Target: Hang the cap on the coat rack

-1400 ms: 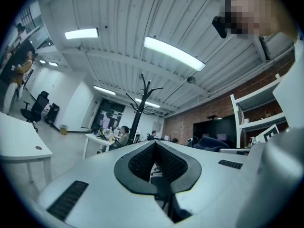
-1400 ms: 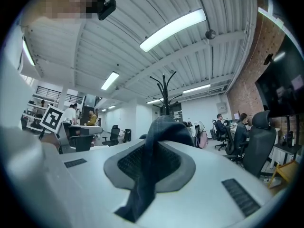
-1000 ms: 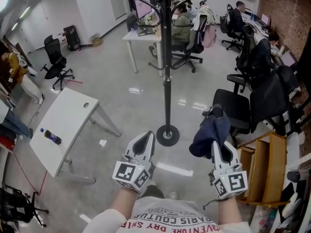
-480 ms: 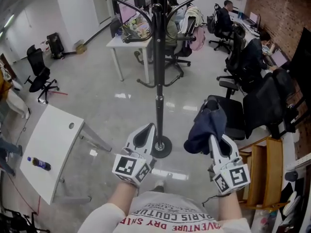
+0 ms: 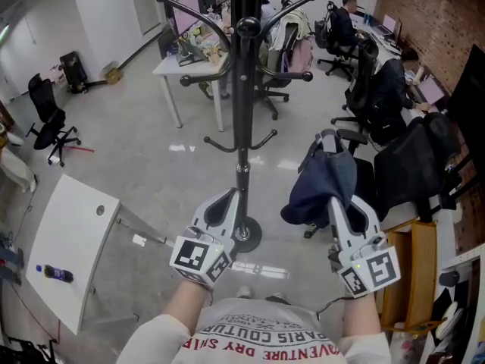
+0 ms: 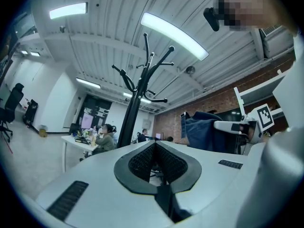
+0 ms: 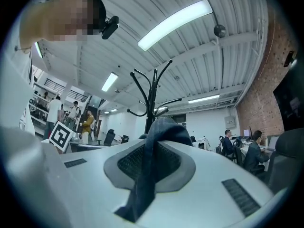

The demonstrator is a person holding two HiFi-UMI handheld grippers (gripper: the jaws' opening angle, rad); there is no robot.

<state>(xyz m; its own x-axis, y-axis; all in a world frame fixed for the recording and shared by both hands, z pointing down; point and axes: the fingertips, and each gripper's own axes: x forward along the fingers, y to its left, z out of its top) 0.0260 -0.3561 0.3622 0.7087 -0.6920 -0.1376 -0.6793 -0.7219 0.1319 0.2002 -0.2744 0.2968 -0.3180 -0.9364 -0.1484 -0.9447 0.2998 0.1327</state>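
Note:
The black coat rack [image 5: 242, 127] stands right ahead, its curved hooks [image 5: 198, 29] spreading at head height and its round base [image 5: 244, 237] on the grey floor. My right gripper [image 5: 342, 205] is shut on a dark blue cap [image 5: 322, 179], held up to the right of the pole and apart from it. In the right gripper view the cap's cloth [image 7: 145, 175] runs down between the jaws, with the coat rack [image 7: 151, 96] beyond. My left gripper [image 5: 233, 196] is shut and holds nothing, just in front of the pole. The left gripper view shows the coat rack [image 6: 135, 91] and the cap [image 6: 202, 129].
A white desk [image 5: 72, 237] with a bottle [image 5: 54, 273] on it stands at the left. Black office chairs [image 5: 398, 154] and a wooden shelf [image 5: 413, 279] crowd the right. Behind the rack are another desk [image 5: 170, 65] and seated people [image 5: 345, 17].
Both grippers have moved forward towards the coat rack, which now looms closer and larger. The cap has come along in the right gripper, slightly higher. Neither gripper's jaws have changed.

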